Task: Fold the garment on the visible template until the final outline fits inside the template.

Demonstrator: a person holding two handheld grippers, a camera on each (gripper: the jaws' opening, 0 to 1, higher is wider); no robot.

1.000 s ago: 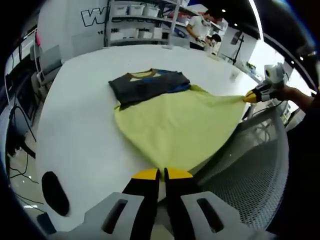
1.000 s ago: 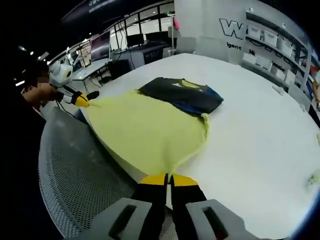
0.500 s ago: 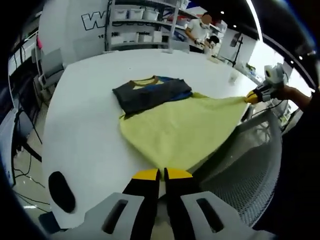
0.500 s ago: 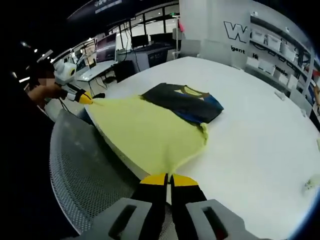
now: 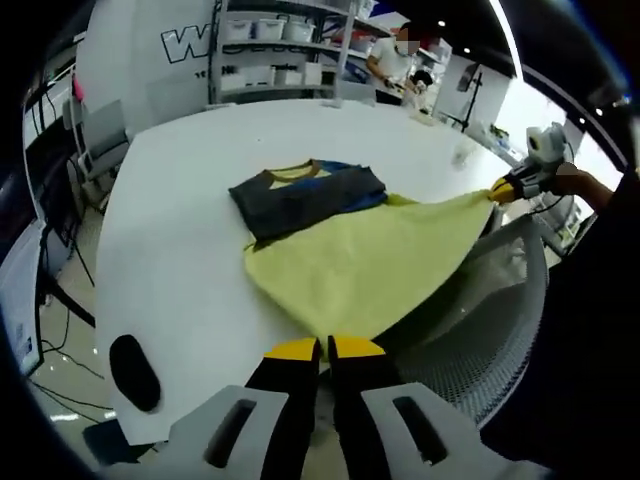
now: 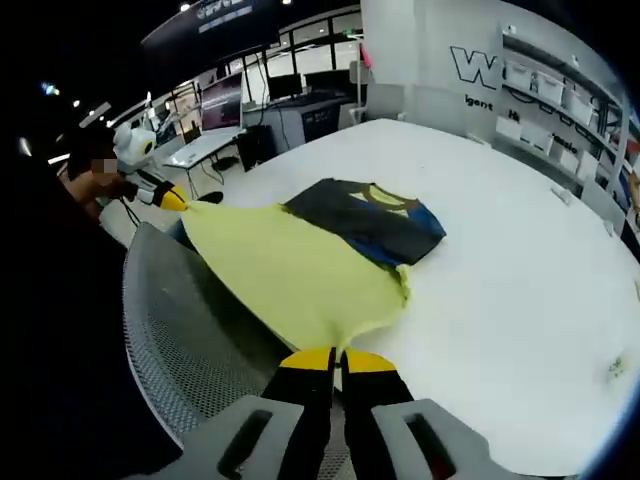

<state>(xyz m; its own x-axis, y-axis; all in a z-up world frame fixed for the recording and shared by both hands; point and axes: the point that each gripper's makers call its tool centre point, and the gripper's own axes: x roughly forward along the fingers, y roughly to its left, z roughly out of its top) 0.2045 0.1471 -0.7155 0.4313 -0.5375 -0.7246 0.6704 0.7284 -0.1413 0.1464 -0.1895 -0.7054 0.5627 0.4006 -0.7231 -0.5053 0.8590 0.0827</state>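
A yellow cloth (image 5: 365, 265) is stretched taut from the white table (image 5: 180, 250) out over its near edge. Its far end meets a folded dark grey and blue part (image 5: 305, 195) with a yellow neckline; I cannot tell whether they are one piece. My left gripper (image 5: 325, 345) is shut on one yellow corner. My right gripper (image 6: 338, 355) is shut on the other corner, and it also appears at the right of the left gripper view (image 5: 505, 192). The right gripper view shows the yellow cloth (image 6: 290, 270), the dark part (image 6: 365, 215), and the left gripper (image 6: 165, 198) held in a hand.
A grey mesh chair back (image 5: 480, 330) stands between the grippers and the table edge, also seen as the chair (image 6: 190, 370). A black oval object (image 5: 132, 370) lies at the table's near left. Shelves (image 5: 280, 45) and a person (image 5: 405, 55) are far behind.
Both grippers keep their hold on the yellow corners. Both have drawn back a little from the table, so the yellow cloth reaches further past the edge and more chair shows.
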